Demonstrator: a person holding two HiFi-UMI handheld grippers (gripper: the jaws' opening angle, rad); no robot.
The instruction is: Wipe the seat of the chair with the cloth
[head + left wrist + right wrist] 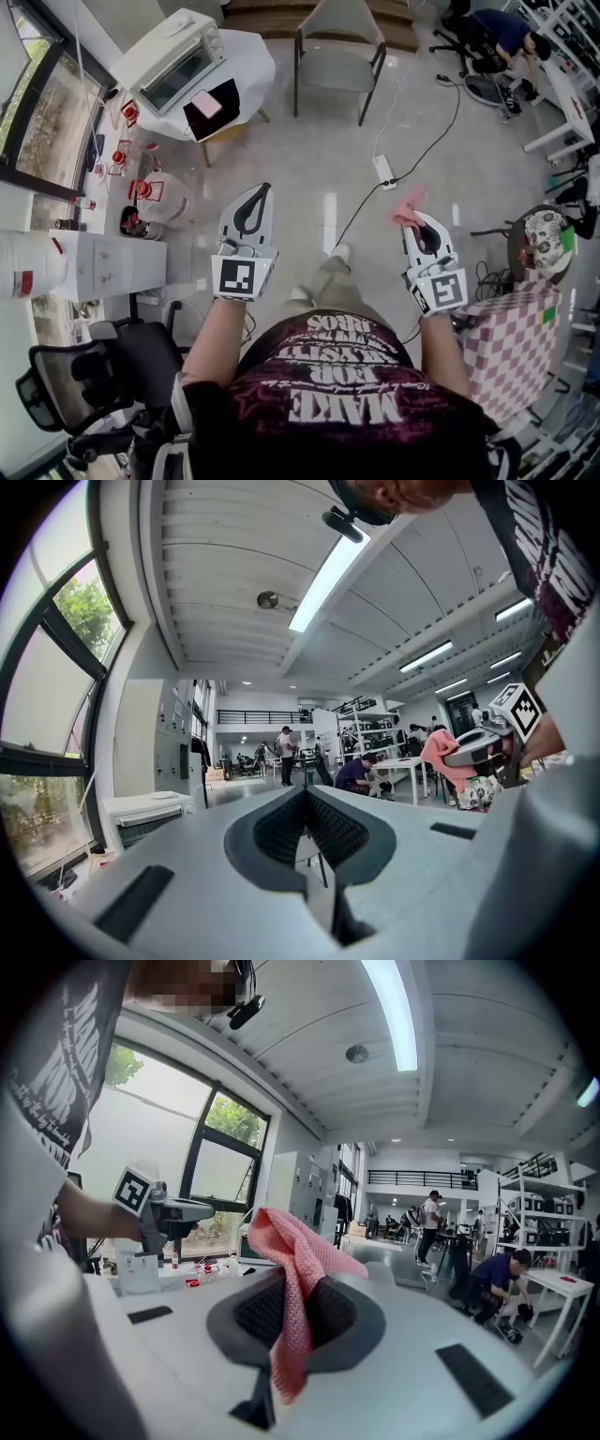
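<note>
We stand on a pale, glossy floor (319,169) in an open workshop with white ceiling beams and strip lights. The grey shell chair with dark metal legs (339,47) stands well ahead of us, at the far edge of the head view, with neither gripper near it. Left of it in that view, a white-draped round bench (246,70) carries a white toaster oven (173,58). Both forearms reach forward, roughly level, side by side and apart. The left gripper (263,187) has its fingers pressed together on nothing. The right gripper (418,217) has its 2 fingers pinching a pink waffle-knit cloth (292,1241), which bunches above the tips and hangs limp below, held in the air over the floor.
</note>
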